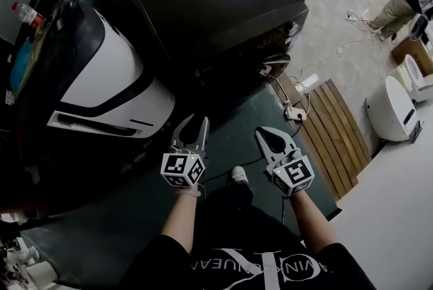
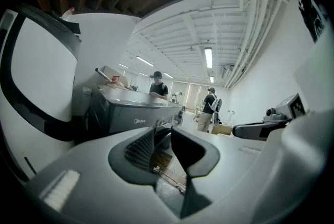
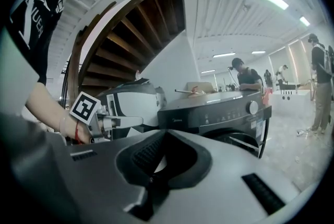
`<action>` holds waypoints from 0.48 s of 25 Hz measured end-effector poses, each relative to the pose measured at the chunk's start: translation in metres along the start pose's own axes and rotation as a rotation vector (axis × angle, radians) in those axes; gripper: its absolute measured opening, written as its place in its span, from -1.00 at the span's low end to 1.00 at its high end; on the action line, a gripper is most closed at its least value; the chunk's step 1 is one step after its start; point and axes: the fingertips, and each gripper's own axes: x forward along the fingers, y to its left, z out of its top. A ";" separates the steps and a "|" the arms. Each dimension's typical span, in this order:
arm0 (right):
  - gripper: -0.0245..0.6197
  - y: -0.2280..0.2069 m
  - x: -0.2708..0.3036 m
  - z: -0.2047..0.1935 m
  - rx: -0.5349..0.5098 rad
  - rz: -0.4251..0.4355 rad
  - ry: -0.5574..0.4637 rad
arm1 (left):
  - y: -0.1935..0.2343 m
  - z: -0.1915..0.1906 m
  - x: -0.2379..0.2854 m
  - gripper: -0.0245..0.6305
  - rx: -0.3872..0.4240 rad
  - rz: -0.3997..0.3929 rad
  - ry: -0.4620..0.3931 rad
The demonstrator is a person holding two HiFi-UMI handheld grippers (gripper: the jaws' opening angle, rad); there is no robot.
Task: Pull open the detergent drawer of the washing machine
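The dark grey washing machine (image 1: 216, 5) stands ahead, its top toward me and its front facing lower right. In the right gripper view its control panel (image 3: 219, 113) carries a round knob (image 3: 252, 107); the panel's left end looks flush and closed. Both grippers hang in the air short of the machine, touching nothing. My left gripper (image 1: 192, 125) has its jaws apart and empty, and floor shows through the gap in the left gripper view (image 2: 163, 137). My right gripper (image 1: 262, 134) has its fingertips together with nothing held (image 3: 159, 157).
A white and black machine (image 1: 101, 79) stands close on the left. A wooden slatted board (image 1: 338, 133) and a power strip with cables (image 1: 294, 109) lie on the floor to the right. A white appliance (image 1: 392, 106) and people (image 2: 210, 108) are farther off.
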 end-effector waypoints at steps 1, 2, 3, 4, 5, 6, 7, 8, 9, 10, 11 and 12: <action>-0.88 -0.004 0.005 0.000 0.002 0.005 0.005 | 0.003 -0.001 0.004 -0.66 -0.007 0.007 0.003; -0.88 -0.009 0.009 0.001 0.004 0.010 0.010 | 0.006 -0.002 0.008 -0.66 -0.013 0.013 0.006; -0.89 -0.013 0.013 0.003 0.006 0.013 0.014 | 0.008 -0.004 0.011 -0.66 -0.021 0.020 0.009; -0.88 -0.018 0.016 0.004 0.007 0.015 0.015 | 0.011 -0.005 0.015 -0.66 -0.029 0.025 0.011; -0.88 -0.023 0.019 0.007 0.007 0.017 0.014 | 0.012 -0.005 0.019 -0.66 -0.037 0.030 0.011; -0.88 -0.027 0.022 0.009 0.007 0.020 0.013 | 0.013 -0.005 0.021 -0.66 -0.045 0.033 0.010; -0.88 -0.030 0.025 0.011 0.005 0.023 0.012 | 0.014 -0.005 0.024 -0.66 -0.052 0.034 0.008; -0.88 -0.034 0.027 0.012 0.004 0.024 0.012 | 0.013 -0.004 0.027 -0.66 -0.057 0.033 0.007; -0.88 -0.037 0.030 0.013 0.002 0.026 0.013 | 0.013 -0.004 0.029 -0.66 -0.059 0.031 0.005; -0.88 -0.040 0.032 0.013 0.001 0.029 0.016 | 0.012 -0.003 0.031 -0.66 -0.060 0.030 0.004; -0.88 -0.041 0.035 0.014 -0.001 0.036 0.020 | 0.011 -0.003 0.031 -0.66 -0.061 0.031 0.002; -0.88 -0.041 0.037 0.014 -0.005 0.046 0.024 | 0.011 -0.004 0.031 -0.66 -0.065 0.036 -0.001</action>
